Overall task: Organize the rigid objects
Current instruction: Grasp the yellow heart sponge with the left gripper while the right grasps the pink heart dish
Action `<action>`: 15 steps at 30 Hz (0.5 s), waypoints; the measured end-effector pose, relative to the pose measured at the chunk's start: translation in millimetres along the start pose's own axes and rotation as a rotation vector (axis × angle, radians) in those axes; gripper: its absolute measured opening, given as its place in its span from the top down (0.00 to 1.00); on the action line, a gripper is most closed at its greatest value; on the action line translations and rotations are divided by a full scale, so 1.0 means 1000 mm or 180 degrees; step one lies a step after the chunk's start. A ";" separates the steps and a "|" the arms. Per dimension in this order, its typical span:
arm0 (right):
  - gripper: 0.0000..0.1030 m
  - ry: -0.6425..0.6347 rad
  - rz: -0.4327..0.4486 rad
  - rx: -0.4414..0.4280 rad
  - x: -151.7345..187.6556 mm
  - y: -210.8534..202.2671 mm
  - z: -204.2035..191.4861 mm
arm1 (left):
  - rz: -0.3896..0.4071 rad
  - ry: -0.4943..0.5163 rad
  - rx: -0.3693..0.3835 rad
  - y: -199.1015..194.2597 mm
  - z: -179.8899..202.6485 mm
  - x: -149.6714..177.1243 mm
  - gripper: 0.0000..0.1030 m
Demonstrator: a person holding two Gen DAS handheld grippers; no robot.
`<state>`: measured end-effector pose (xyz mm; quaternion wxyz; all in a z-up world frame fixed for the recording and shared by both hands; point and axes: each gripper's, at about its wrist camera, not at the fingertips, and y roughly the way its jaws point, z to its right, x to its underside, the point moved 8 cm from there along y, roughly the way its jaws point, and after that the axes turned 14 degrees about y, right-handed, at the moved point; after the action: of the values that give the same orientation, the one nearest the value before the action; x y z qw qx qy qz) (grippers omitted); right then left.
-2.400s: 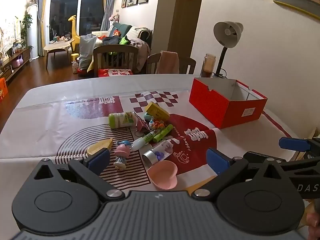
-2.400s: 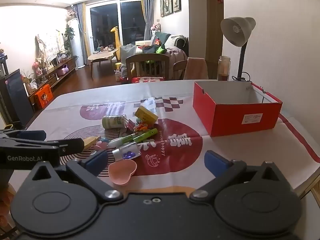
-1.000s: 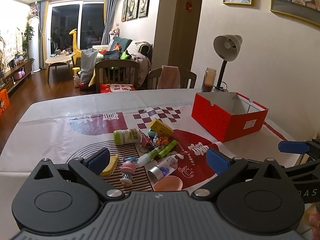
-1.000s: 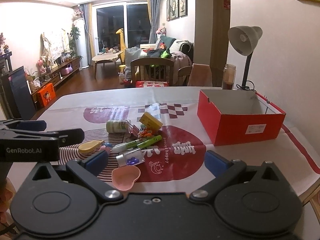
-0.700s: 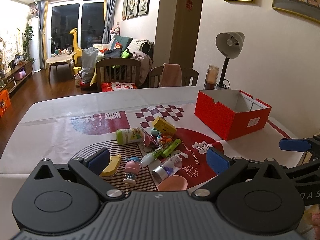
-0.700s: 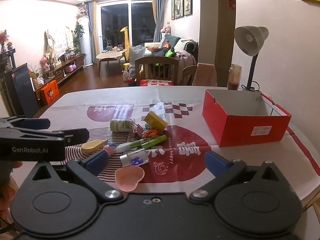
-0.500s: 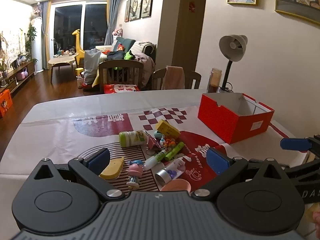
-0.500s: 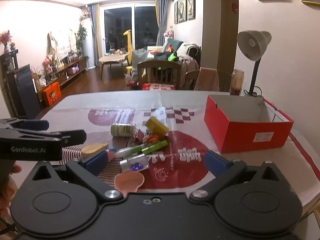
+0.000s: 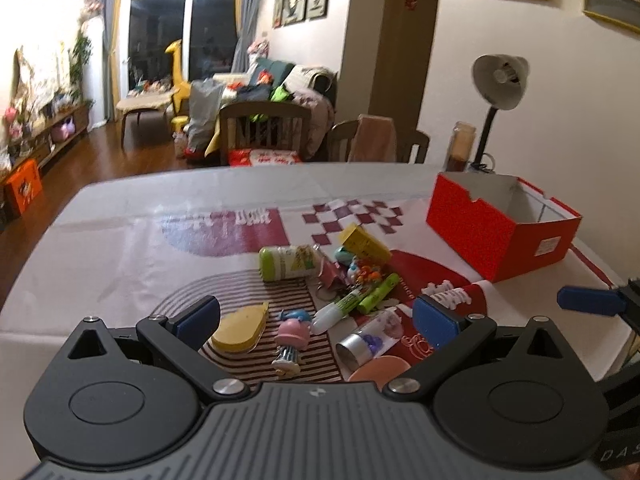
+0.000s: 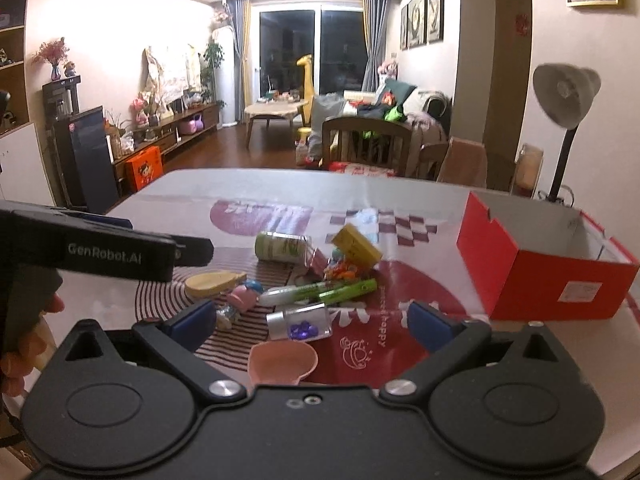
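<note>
Nearest to me, my left gripper [image 9: 316, 318] and right gripper [image 10: 310, 320] both hover with jaws spread wide, holding nothing, over the table's [image 9: 120, 240] near edge. Only my right view shows the whole pink heart dish [image 10: 283, 361]; the left catches just its rim. Beyond: one clear vial [image 10: 299, 322], two green markers [image 10: 320, 291], one yellow wedge [image 9: 239, 330], one green bottle [image 9: 286, 262]. Farthest right sits one open red box [image 9: 500, 226].

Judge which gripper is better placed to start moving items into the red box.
Right, probably. The right gripper is open, with the pink heart dish just ahead, and the red box lies on its side. The left gripper, also open, sits farther from the box.
</note>
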<state>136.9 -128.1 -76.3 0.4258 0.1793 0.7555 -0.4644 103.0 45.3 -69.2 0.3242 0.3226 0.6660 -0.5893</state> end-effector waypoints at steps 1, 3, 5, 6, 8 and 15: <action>0.03 0.0006 -0.0043 -0.0003 0.002 0.005 0.002 | -0.0036 -0.0035 -0.0002 0.005 -0.002 0.002 0.00; 0.05 0.0015 -0.0133 -0.0025 0.004 0.013 0.005 | -0.0128 -0.0112 -0.0005 0.017 -0.005 0.006 0.00; 0.05 0.0001 -0.0214 -0.0064 0.007 0.022 0.005 | -0.0206 -0.0177 -0.0007 0.029 -0.009 0.010 0.00; 0.05 -0.0007 -0.0250 -0.0087 0.008 0.025 0.005 | -0.0236 -0.0208 -0.0008 0.033 -0.012 0.011 0.00; 0.05 -0.0033 -0.0348 -0.0151 0.011 0.035 0.005 | -0.0277 -0.0259 -0.0029 0.044 -0.018 0.015 0.00; 0.07 -0.0163 -0.0690 -0.0309 0.029 0.068 -0.001 | -0.0484 -0.0273 -0.0277 0.089 -0.047 0.032 0.01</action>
<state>165.1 -97.0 -136.9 0.4005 0.0637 0.7809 -0.4751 154.3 101.9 -142.1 0.3204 0.2312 0.6990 -0.5961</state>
